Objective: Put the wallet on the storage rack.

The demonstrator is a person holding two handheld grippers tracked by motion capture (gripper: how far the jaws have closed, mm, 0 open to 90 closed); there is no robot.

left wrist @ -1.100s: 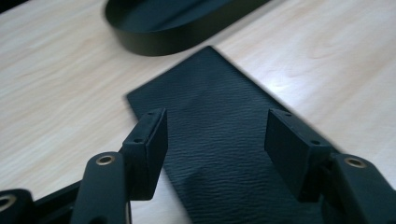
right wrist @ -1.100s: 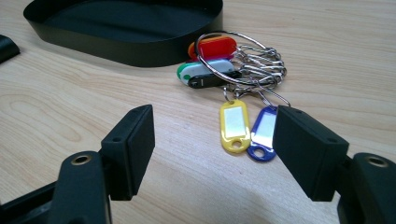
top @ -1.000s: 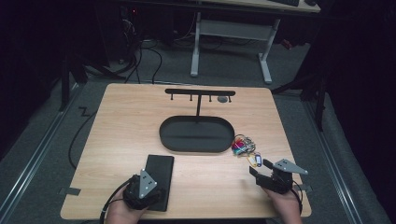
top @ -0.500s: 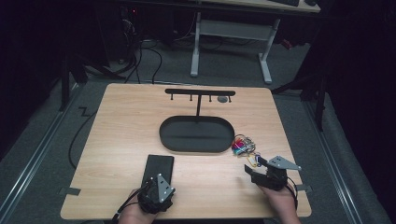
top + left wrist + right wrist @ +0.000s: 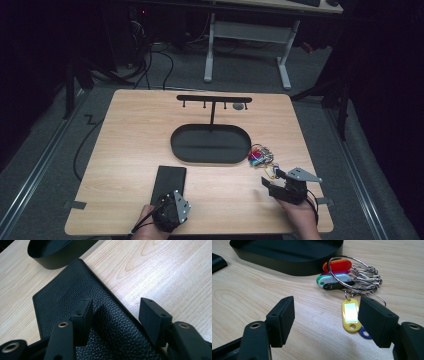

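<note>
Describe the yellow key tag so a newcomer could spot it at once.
Start at the black oval tray mid-table. Right of it lies a bunch of coloured plastic key tags on metal rings. The yellow rectangular tag lies nearest the open right gripper, alone showing a pale label window.

We see the oval tray at the middle of the table, with the hook stand rising from it at its twelve o'clock. At the tray's seven o'clock lies the wallet, near it but apart. The bunch of key tags lies just beside the tray at its four o'clock, some tags trailing toward six.
</note>
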